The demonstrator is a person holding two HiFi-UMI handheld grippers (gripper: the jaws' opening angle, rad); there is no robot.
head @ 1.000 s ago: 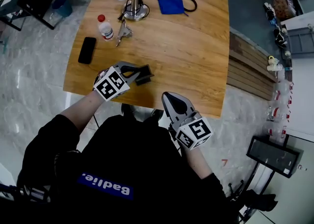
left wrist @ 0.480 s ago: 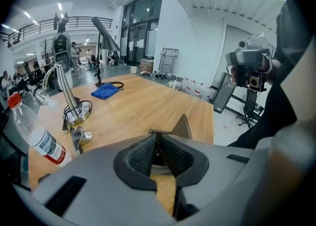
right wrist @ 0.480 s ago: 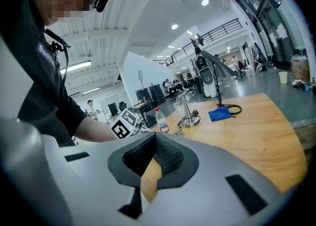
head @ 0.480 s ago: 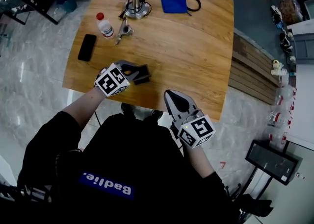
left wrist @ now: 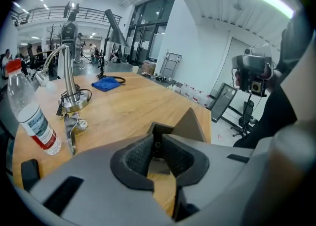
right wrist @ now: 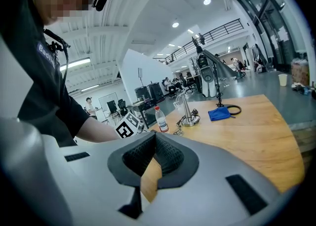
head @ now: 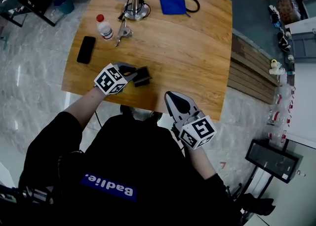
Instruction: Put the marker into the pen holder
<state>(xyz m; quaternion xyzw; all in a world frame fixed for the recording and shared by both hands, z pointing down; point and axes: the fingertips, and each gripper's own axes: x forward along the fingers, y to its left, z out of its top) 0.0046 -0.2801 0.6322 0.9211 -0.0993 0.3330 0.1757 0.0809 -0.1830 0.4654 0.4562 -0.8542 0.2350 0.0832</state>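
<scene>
A dark grey pen holder (head: 143,75) stands near the front left edge of the wooden table (head: 187,57). My left gripper (head: 133,74) is shut on its near wall. In the left gripper view the pen holder (left wrist: 193,123) rises just beyond the left gripper (left wrist: 158,143), with a thin edge pinched between the pads. My right gripper (head: 175,100) hovers at the table's front edge, right of the holder, with its jaws together and nothing in them; the right gripper view shows the right gripper (right wrist: 153,138) the same way. I can make out no marker in any view.
At the table's far left are a black phone (head: 86,49), a water bottle (head: 104,28), a metal clip (head: 122,33) and a metal lamp stand (head: 136,7). A blue cloth (head: 172,5) and a black cable (head: 191,3) lie at the back.
My left gripper has shifted and turned slightly to the left, still holding the pen holder. The right gripper has barely moved.
</scene>
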